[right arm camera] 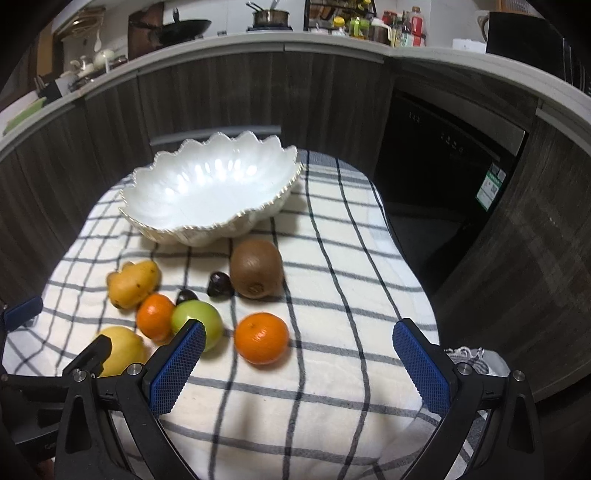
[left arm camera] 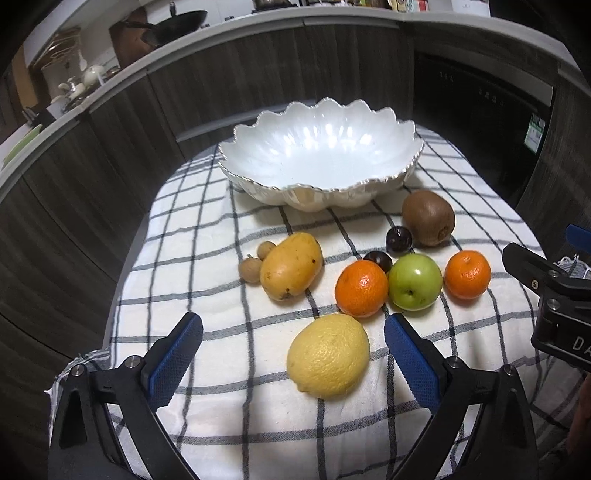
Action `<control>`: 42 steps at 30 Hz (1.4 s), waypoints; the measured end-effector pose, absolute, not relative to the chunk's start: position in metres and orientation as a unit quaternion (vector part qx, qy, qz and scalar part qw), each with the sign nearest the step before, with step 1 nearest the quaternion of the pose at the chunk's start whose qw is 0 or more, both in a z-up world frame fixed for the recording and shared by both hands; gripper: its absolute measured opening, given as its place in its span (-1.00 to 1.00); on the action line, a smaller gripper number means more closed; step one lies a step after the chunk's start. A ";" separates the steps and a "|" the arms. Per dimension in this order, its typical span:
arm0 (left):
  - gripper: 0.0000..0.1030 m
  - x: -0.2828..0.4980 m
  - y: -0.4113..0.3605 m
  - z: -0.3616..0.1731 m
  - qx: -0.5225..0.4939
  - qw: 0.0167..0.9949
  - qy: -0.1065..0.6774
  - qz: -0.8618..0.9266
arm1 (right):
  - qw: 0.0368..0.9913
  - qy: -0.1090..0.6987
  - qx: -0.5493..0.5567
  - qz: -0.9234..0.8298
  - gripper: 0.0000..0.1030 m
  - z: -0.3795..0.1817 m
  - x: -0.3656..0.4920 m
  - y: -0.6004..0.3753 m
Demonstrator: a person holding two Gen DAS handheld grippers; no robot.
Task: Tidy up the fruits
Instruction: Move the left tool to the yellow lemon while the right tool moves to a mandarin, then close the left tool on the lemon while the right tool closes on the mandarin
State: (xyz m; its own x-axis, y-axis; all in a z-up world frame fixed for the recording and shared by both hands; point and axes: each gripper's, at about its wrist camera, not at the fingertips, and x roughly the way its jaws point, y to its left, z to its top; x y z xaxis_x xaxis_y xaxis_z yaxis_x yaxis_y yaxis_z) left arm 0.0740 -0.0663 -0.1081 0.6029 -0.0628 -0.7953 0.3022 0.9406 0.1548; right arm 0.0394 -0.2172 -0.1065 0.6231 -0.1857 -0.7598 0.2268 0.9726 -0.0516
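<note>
Left gripper jaws wide open, empty, bumpy yellow lemon between them. Right gripper jaws wide open, empty; round orange mandarin just ahead. Scalloped white ceramic bowl beyond, empty.

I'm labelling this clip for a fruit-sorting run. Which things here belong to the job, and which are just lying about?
Job:
scalloped white bowl
yellow lemon
yellow mango
two orange mandarins
green apple
brown kiwi
two dark plums
two small tan longans

Lying about:
black wok
steel saucepan
bottles
</note>
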 end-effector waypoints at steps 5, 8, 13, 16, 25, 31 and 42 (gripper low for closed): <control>0.70 0.079 -0.073 -0.123 0.142 0.873 0.452 -0.117 | 0.889 0.438 0.036 -0.124 0.99 -0.121 0.045 -0.225; 0.60 0.079 -0.077 -0.130 0.144 0.865 0.464 -0.125 | 0.885 0.446 0.041 -0.126 0.99 -0.127 0.046 -0.227; 0.39 0.082 -0.080 -0.143 0.145 0.853 0.484 -0.132 | 0.880 0.456 0.044 -0.123 0.99 -0.135 0.049 -0.227; 0.23 0.083 -0.081 -0.148 0.141 0.847 0.493 -0.139 | 0.878 0.460 0.044 -0.123 0.99 -0.138 0.050 -0.227; 0.12 0.082 -0.078 -0.153 0.127 0.849 0.493 -0.141 | 0.875 0.467 0.036 -0.119 0.99 -0.140 0.052 -0.223; 0.10 0.084 -0.074 -0.152 0.117 0.851 0.494 -0.134 | 0.870 0.478 0.026 -0.119 0.90 -0.143 0.059 -0.221; 0.10 0.093 -0.056 -0.144 0.087 0.861 0.489 -0.111 | 0.858 0.504 0.015 -0.098 0.62 -0.157 0.081 -0.210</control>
State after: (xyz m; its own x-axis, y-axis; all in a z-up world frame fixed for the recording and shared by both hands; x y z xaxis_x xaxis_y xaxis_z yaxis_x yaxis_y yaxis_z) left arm 0.0927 -0.0555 -0.1445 0.4968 -0.1068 -0.8613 0.2762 0.9603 0.0402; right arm 0.0808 -0.2103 -0.1569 0.4724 -0.1537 -0.8679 0.1834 0.9803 -0.0737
